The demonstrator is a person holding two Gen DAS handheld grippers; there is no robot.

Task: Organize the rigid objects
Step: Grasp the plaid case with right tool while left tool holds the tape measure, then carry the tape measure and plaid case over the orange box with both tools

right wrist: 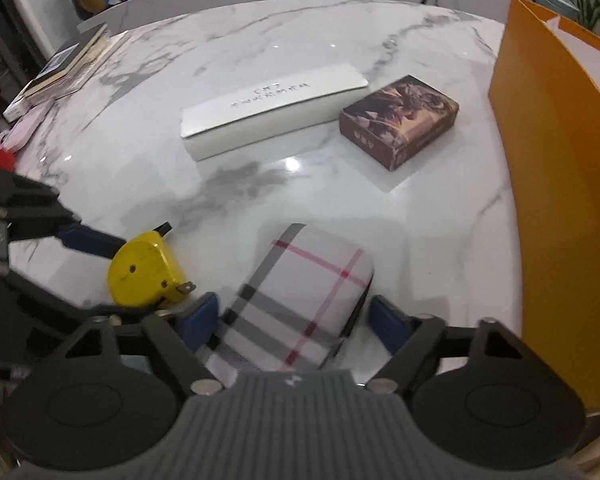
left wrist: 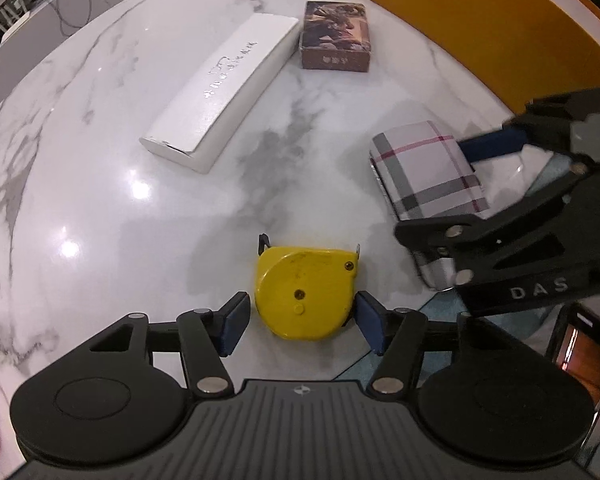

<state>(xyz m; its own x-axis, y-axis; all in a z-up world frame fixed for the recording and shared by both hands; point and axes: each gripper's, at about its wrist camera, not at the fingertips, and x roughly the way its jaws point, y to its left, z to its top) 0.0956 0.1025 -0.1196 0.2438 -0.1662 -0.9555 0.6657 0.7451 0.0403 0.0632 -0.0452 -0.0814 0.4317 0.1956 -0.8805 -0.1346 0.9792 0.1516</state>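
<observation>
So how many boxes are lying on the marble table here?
2. The white box lies at the far centre; the brown box sits just right of it, near the orange bag. Others may be hidden outside the view.

A yellow tape measure (left wrist: 306,294) is seen lying flat on the marble table (left wrist: 100,208), between the blue pads (left wrist: 234,326) of the left tool (left wrist: 300,326), whose jaws are spread, with a narrow gap visible at each side. To the right, a plaid case (left wrist: 430,170) is straddled by the right tool (left wrist: 472,196). Farther back, a long white box (left wrist: 224,88) and a brown box (left wrist: 336,36) are set close together, beside an orange panel (left wrist: 480,20).
</observation>
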